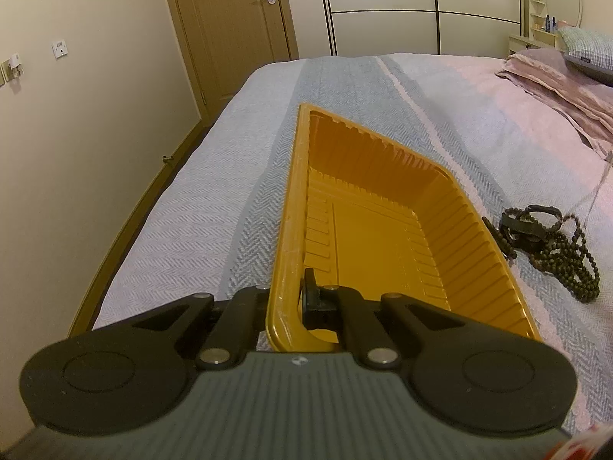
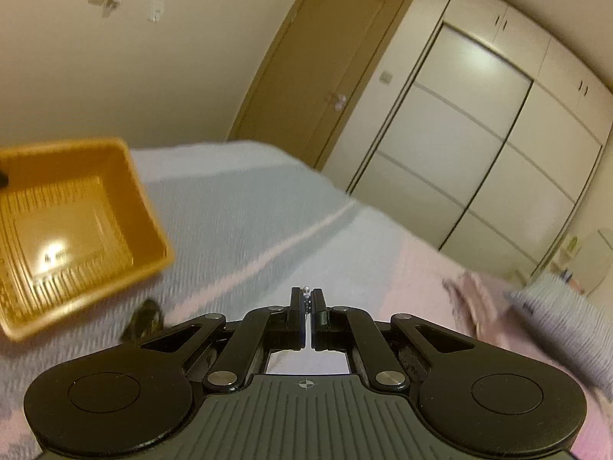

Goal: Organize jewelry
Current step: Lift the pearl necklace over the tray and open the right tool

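The left gripper (image 1: 285,299) pinches the light yellow tray (image 1: 383,207) rim. The right gripper (image 2: 306,303) squeezes what looks like a thin, floppy chain (image 2: 306,295). The dark beads (image 1: 551,245) would slip; grab a bunch.

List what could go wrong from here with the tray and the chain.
1. The right gripper pinches a thin silver chain only at its fingers' tips; it could slip out on the way to the orange tray.
2. The left gripper clamps just the tray's rim, on a soft bedspread; the tray may tilt or flex.
3. The dark bead strands lie tangled beside the tray and may drag out together.
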Demonstrator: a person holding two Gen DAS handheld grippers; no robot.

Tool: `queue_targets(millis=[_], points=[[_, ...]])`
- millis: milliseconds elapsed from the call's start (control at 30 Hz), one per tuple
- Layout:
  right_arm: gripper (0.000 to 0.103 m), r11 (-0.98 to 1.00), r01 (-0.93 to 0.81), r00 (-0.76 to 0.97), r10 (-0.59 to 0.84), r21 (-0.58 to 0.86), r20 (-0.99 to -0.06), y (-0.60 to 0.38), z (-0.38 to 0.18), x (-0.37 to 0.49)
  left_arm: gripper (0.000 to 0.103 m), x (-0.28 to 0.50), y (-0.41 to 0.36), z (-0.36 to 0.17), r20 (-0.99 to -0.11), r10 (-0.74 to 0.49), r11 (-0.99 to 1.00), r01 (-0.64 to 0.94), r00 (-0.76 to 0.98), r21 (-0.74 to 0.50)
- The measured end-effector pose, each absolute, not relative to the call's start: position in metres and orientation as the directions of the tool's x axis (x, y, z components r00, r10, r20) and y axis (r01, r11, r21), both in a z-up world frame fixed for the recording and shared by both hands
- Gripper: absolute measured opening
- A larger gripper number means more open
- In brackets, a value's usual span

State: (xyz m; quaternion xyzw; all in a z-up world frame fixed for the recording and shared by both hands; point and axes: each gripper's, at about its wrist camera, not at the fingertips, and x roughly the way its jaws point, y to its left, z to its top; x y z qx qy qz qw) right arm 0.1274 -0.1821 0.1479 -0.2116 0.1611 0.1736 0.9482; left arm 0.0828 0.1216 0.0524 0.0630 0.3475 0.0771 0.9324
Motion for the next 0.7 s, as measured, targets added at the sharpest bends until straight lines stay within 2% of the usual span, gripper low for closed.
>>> queue_targets(millis=[333,533,700], points=[[0.002,0.812,-0.472,0.877,0.394,-0.342,-0.276,-0.150,0.219,0.125,0.003,0.082,0.124,0.051,-0.639,0.179,0.982,-0.097,0.748,0.162],[0.002,0.743,-0.605,0.794,0.540,-0.287,-0.279,-0.109,0.249,0.125,0.003,0.082,0.125,0.051,-0.639,0.175,0.983,-0.095,0.749,0.157],[0.002,0.666,-0.701,0.711,0.627,-0.254,-0.317,-0.062,0.245,0.129,0.003,0.081,0.125,0.051,-0.641,0.170,0.984,-0.092,0.749,0.154]])
